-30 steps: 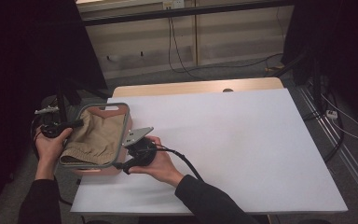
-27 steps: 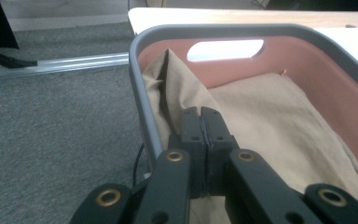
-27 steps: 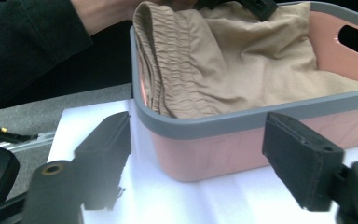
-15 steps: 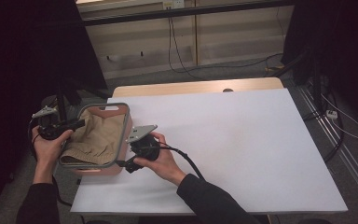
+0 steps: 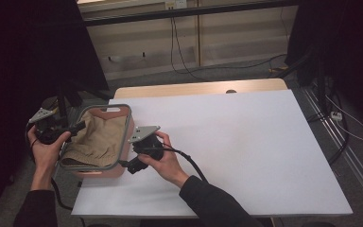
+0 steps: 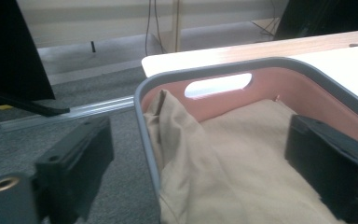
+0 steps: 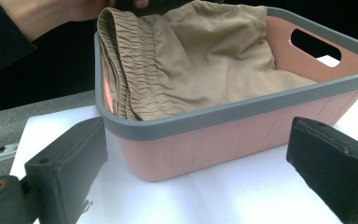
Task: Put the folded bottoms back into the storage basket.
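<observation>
A pink basket [image 5: 122, 124] with a grey rim stands at the left edge of the white table and holds a crumpled beige cloth [image 5: 96, 142]. My left gripper [image 5: 75, 127] is held off the table's left side, open, at the basket's left rim. In the left gripper view its jaws stand wide apart, one outside the rim [image 6: 145, 140] and one over the cloth [image 6: 242, 158]. My right gripper [image 5: 131, 158] rests on the table against the basket's right side, open. In the right gripper view its jaws frame the basket's wall [image 7: 205, 144] without touching it, with the cloth [image 7: 191, 60] above it.
The white table [image 5: 246, 146] stretches to the right of the basket, with a wooden strip [image 5: 194, 89] along its far edge. Cables [image 5: 184, 52] run across the floor behind. A metal rail [image 5: 350, 156] lies on the floor to the right.
Both hands have shifted only slightly beside the basket. The basket and the cloth lie as before, and both grippers stay open.
</observation>
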`<action>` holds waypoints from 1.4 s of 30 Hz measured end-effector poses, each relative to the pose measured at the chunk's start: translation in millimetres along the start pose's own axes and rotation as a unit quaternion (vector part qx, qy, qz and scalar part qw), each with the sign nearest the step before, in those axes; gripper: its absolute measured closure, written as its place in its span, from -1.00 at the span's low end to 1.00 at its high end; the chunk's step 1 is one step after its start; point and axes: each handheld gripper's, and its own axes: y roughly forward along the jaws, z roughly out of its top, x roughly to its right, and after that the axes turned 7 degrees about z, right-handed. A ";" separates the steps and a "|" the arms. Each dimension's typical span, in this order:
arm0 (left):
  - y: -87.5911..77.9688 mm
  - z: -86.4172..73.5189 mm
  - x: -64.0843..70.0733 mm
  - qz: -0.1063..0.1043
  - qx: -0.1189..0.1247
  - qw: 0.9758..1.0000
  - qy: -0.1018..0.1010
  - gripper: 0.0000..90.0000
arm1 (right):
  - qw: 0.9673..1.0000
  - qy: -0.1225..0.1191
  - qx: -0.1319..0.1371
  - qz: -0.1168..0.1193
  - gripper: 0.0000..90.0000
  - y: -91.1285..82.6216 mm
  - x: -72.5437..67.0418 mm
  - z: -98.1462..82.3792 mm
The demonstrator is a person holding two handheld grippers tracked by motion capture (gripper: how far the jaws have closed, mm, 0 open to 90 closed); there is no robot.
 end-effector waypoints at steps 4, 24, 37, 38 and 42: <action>-6.5 -2.0 1.1 -0.002 0.010 1.000 0.004 -0.91 | 1.000 -0.001 0.000 -0.002 -0.90 -0.7 0.2 -0.8; -52.6 -15.4 29.1 -0.024 0.026 0.999 0.019 -0.86 | 1.000 0.001 0.006 -0.028 -0.89 -11.3 -6.7 -5.3; -75.5 -28.8 43.5 -0.035 0.037 0.998 0.022 -0.86 | 0.999 -0.007 -0.001 -0.034 -0.91 -28.1 -14.1 -19.1; -78.4 -32.7 45.5 -0.047 0.039 0.998 0.000 -0.86 | 0.999 -0.007 0.001 -0.036 -0.93 -30.1 -14.2 -20.7; -84.5 -37.1 53.8 -0.043 0.040 0.998 0.010 -0.86 | 0.999 -0.004 0.002 -0.043 -0.92 -37.6 -13.2 -25.9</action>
